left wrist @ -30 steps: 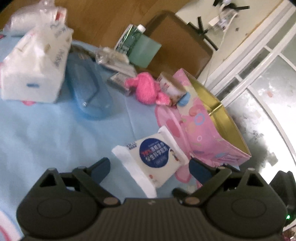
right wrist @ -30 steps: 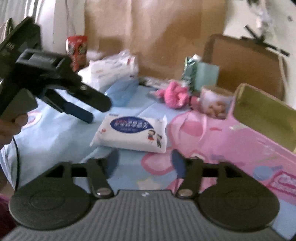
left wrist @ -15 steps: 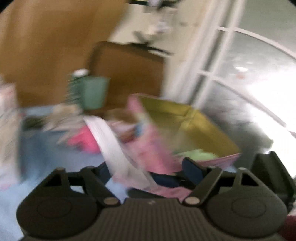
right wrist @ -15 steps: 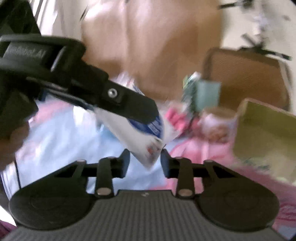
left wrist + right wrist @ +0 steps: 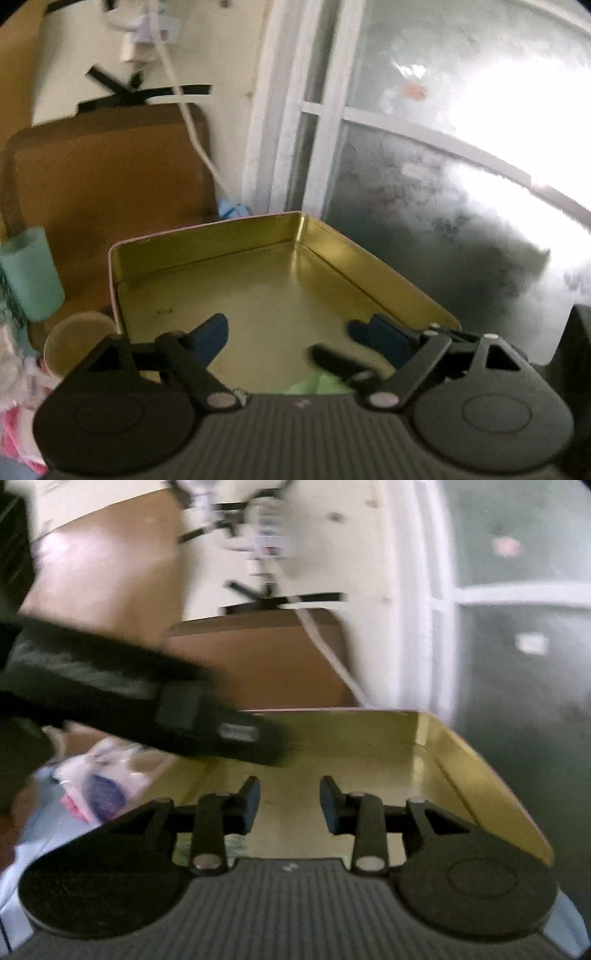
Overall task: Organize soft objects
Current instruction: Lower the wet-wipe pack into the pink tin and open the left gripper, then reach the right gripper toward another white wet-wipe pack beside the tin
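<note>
The left gripper point(image 5: 288, 332) stands with its blue-padded fingers spread wide and nothing between them, poised over the open gold tin point(image 5: 258, 295), a shallow rectangular metal box with a smooth brassy inside, rounded corners and a thin pink edge along its rim. A crumpled pale green soft thing point(image 5: 317, 382) lies on the tin's floor just in front of the gripper body, mostly hidden by it. The right gripper point(image 5: 290, 801) also faces into the tin point(image 5: 461, 760), its jaws parted by a moderate gap and holding nothing. In the right wrist view the left gripper point(image 5: 221, 731) crosses the frame as a dark blurred bar above the tin's left wall. Left of the tin, on the light blue cloth point(image 5: 40, 823), sits what looks like the white tissue pack point(image 5: 103, 779) with a dark blue oval label, though blur makes this uncertain. A matte teal cup point(image 5: 31, 273) and a round tan lid point(image 5: 77, 341) stand beside the tin's left corner.
</note>
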`<state>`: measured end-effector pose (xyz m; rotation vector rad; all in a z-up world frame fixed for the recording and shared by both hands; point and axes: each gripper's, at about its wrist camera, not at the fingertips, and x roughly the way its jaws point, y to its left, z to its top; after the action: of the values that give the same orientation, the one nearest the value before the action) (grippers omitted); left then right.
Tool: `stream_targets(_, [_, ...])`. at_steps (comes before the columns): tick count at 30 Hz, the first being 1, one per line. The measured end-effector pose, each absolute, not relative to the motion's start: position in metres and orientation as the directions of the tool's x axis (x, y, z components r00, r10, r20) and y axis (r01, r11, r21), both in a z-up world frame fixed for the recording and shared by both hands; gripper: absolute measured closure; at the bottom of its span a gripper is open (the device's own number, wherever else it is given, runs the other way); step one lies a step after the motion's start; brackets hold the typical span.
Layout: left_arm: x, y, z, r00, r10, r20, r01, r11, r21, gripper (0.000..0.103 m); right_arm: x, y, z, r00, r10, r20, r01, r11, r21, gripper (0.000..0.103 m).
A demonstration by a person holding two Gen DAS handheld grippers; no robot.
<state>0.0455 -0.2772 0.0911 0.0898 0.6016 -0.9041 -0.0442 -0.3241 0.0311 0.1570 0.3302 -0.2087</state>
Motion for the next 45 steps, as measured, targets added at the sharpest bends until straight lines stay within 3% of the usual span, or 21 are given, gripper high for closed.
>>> stream_targets(4, [0.051, -0.208, 0.100, 0.538, -0.723, -0.434, 0.685, 0.675, -0.273, 0.010, -0.058, -0.330, 0.031, 0.939, -0.148, -0.312, 0.214, 0.958, 0.190, 0.062])
stream_targets(7, [0.048, -0.147, 0.101, 0.626, -0.672, -0.396, 0.596, 0.740, -0.314, 0.010, -0.055, -0.321, 0.039, 0.963, -0.038, -0.265, 0.103, 0.967, 0.233, 0.062])
stream_targets(11, [0.050, -0.082, 0.092, 0.703, -0.567, -0.430, 0.449, 0.822, -0.350, 0.009, -0.045, -0.281, 0.047, 0.957, 0.173, -0.233, -0.115, 0.962, 0.246, 0.063])
stream_targets(14, [0.059, -0.055, 0.071, 0.681, -0.558, -0.474, 0.373, 0.822, -0.430, 0.011, -0.022, -0.243, 0.046, 0.917, 0.265, -0.297, -0.205, 0.954, 0.218, 0.062])
stream_targets(19, [0.070, -0.033, 0.049, 0.643, -0.593, -0.484, 0.332, 0.786, -0.522, 0.011, 0.017, -0.171, 0.023, 0.878, 0.202, -0.434, -0.241, 0.970, -0.037, 0.061])
stream_targets(22, [0.071, -0.026, 0.043, 0.628, -0.614, -0.478, 0.342, 0.769, -0.540, 0.012, 0.033, -0.144, 0.013, 0.896, 0.103, -0.431, -0.201, 0.961, -0.188, 0.061])
stream_targets(24, [0.069, -0.023, 0.042, 0.614, -0.633, -0.473, 0.354, 0.755, -0.552, 0.012, 0.049, -0.142, 0.010, 0.893, 0.089, -0.442, -0.190, 0.963, -0.191, 0.062])
stream_targets(25, [0.067, -0.021, 0.042, 0.607, -0.641, -0.469, 0.359, 0.748, -0.558, 0.012, 0.060, -0.145, 0.009, 0.888, 0.087, -0.452, -0.188, 0.965, -0.182, 0.065])
stream_targets(26, [0.065, -0.019, 0.043, 0.603, -0.648, -0.465, 0.362, 0.742, -0.565, 0.012, 0.065, -0.146, 0.007, 0.879, 0.097, -0.467, -0.196, 0.966, -0.168, 0.079])
stream_targets(28, [0.055, -0.009, 0.045, 0.602, -0.663, -0.446, 0.371, 0.726, -0.579, 0.011, 0.059, -0.146, 0.010, 0.888, 0.103, -0.448, -0.196, 0.967, -0.165, 0.087])
stream_targets(29, [0.052, -0.005, 0.047, 0.606, -0.666, -0.435, 0.373, 0.721, -0.584, 0.011, 0.051, -0.145, 0.013, 0.893, 0.118, -0.435, -0.204, 0.966, -0.157, 0.098])
stream_targets(34, [0.033, 0.023, 0.046, 0.619, -0.669, -0.412, 0.363, 0.709, -0.605, 0.010, -0.001, -0.129, 0.038, 0.853, 0.308, -0.422, -0.366, 0.929, -0.060, 0.101])
stream_targets(37, [0.029, 0.025, 0.042, 0.623, -0.647, -0.439, 0.344, 0.731, -0.589, 0.010, -0.022, -0.119, 0.035, 0.820, 0.379, -0.429, -0.440, 0.897, -0.047, 0.091])
stream_targets(39, [0.032, 0.019, 0.040, 0.620, -0.637, -0.458, 0.340, 0.744, -0.575, 0.010, -0.024, -0.127, 0.031, 0.854, 0.316, -0.414, -0.370, 0.928, -0.054, 0.057])
stream_targets(45, [0.070, -0.034, 0.046, 0.584, -0.648, -0.489, 0.408, 0.755, -0.513, 0.013, 0.002, -0.145, 0.010, 0.896, 0.056, -0.440, -0.160, 0.966, -0.203, 0.056])
